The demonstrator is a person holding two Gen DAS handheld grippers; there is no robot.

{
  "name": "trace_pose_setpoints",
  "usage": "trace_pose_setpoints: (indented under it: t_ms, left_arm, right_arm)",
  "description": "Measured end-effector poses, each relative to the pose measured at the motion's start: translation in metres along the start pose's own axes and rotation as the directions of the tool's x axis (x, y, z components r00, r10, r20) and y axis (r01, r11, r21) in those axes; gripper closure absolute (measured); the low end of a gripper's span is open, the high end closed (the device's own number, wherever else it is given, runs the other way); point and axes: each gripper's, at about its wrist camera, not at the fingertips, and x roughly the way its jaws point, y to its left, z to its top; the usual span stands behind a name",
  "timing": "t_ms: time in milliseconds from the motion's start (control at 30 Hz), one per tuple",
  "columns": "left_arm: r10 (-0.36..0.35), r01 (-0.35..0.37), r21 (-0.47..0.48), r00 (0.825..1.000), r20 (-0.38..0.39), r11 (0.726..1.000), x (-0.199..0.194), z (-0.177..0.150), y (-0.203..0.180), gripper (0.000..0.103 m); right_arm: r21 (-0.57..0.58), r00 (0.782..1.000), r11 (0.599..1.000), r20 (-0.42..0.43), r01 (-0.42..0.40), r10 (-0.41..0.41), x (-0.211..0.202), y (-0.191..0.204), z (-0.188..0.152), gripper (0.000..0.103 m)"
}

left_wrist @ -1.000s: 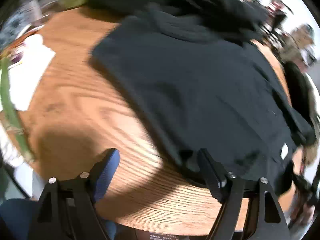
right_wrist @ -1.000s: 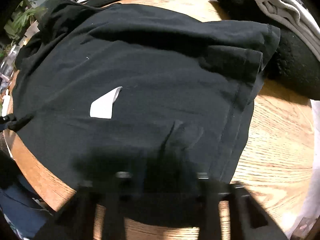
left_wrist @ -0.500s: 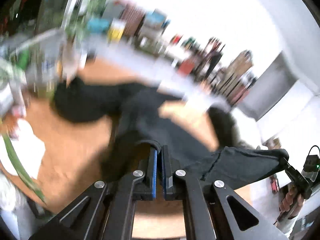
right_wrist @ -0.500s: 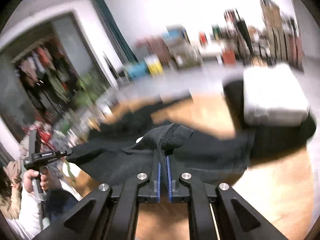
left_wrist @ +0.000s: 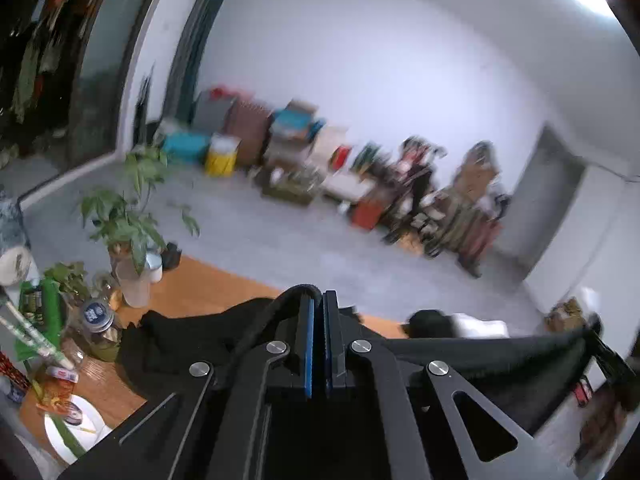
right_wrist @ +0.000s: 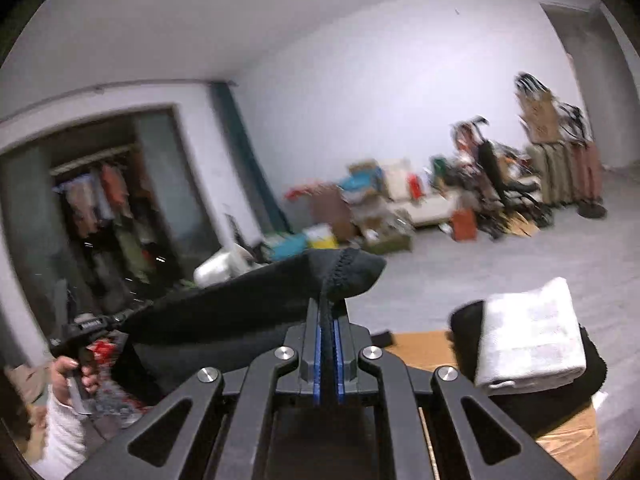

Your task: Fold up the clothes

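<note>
Both grippers hold a black shirt lifted off the wooden table (left_wrist: 208, 286). In the left wrist view my left gripper (left_wrist: 316, 300) is shut on a rolled edge of the black shirt (left_wrist: 500, 354), which stretches taut to the right gripper (left_wrist: 606, 356) at the far right. In the right wrist view my right gripper (right_wrist: 328, 306) is shut on a stitched hem of the shirt (right_wrist: 248, 300). The cloth runs left to the left gripper (right_wrist: 90, 326), held by a hand (right_wrist: 66, 372). The shirt's lower part is hidden behind the grippers.
More black clothing (left_wrist: 172, 346) lies on the table's left part. A folded white towel (right_wrist: 528, 332) rests on a dark pile (right_wrist: 468, 320) at the right. Potted plants (left_wrist: 128, 216), jars (left_wrist: 96, 312) and a white plate (left_wrist: 68, 428) crowd the left edge. Boxes line the far wall.
A second ago both grippers were open over the shirt lying flat. They closed on its near edge and raised it, and both views now tilt up toward the room.
</note>
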Motion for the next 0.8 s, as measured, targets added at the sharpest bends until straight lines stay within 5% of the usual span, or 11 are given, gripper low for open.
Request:
trace_pose_setpoints:
  t_ms: [33, 67, 100, 133, 167, 200, 333, 467, 533, 633, 800]
  left_arm:
    - [-0.005, 0.002, -0.042, 0.999, -0.051, 0.999, 0.026, 0.006, 0.004, 0.090]
    - [0.023, -0.028, -0.063, 0.996, -0.081, 0.998, 0.041, 0.006, 0.008, 0.069]
    - [0.075, -0.080, -0.064, 0.994, -0.075, 0.995, 0.046, 0.002, 0.013, 0.053]
    - [0.105, -0.108, -0.058, 0.993, -0.052, 0.992, 0.046, -0.007, 0.019, 0.024]
    - [0.117, -0.118, -0.049, 0.993, -0.028, 0.992, 0.043, -0.020, 0.028, 0.019]
    - [0.129, -0.129, -0.040, 0.992, -0.004, 0.991, 0.040, -0.032, 0.036, 0.019]
    - [0.154, -0.158, -0.001, 0.963, -0.221, 0.987, 0.058, -0.112, 0.087, 0.019]
    - [0.188, -0.195, 0.030, 0.876, -0.444, 0.980, 0.077, -0.192, 0.140, 0.019]
    - [0.233, -0.267, 0.001, 0.842, -0.487, 0.964, 0.078, -0.216, 0.165, 0.019]
    - [0.273, -0.342, -0.059, 0.831, -0.486, 0.938, 0.084, -0.216, 0.187, 0.019]
    - [0.325, -0.387, -0.023, 0.802, -0.501, 0.922, 0.109, -0.217, 0.189, 0.019]
  right_arm:
    - [0.009, 0.999, 0.999, -0.016, 0.052, -0.052, 0.021, -0.005, 0.004, 0.097]
    - [0.008, 0.993, 0.993, -0.031, 0.116, -0.115, 0.037, -0.009, 0.005, 0.094]
    - [0.009, 0.981, 0.982, -0.051, 0.187, -0.186, 0.054, -0.014, 0.004, 0.073]
    - [0.012, 0.964, 0.966, -0.072, 0.257, -0.255, 0.065, -0.019, -0.002, 0.055]
    - [0.016, 0.951, 0.954, -0.078, 0.301, -0.299, 0.072, -0.022, -0.013, 0.026]
    - [0.014, 0.945, 0.948, -0.085, 0.319, -0.317, 0.077, -0.024, -0.027, 0.016]
    - [-0.090, 0.926, 0.961, -0.260, 0.261, -0.275, 0.100, -0.030, -0.124, 0.018]
    - [-0.047, 0.815, 0.976, -0.543, 0.212, -0.203, 0.129, -0.062, -0.228, 0.019]
    - [-0.059, 0.764, 0.973, -0.609, 0.224, -0.213, 0.141, -0.075, -0.259, 0.019]
    - [-0.126, 0.701, 0.957, -0.657, 0.262, -0.279, 0.156, -0.090, -0.291, 0.024]
    - [-0.188, 0.658, 0.953, -0.691, 0.238, -0.300, 0.164, -0.083, -0.311, 0.024]
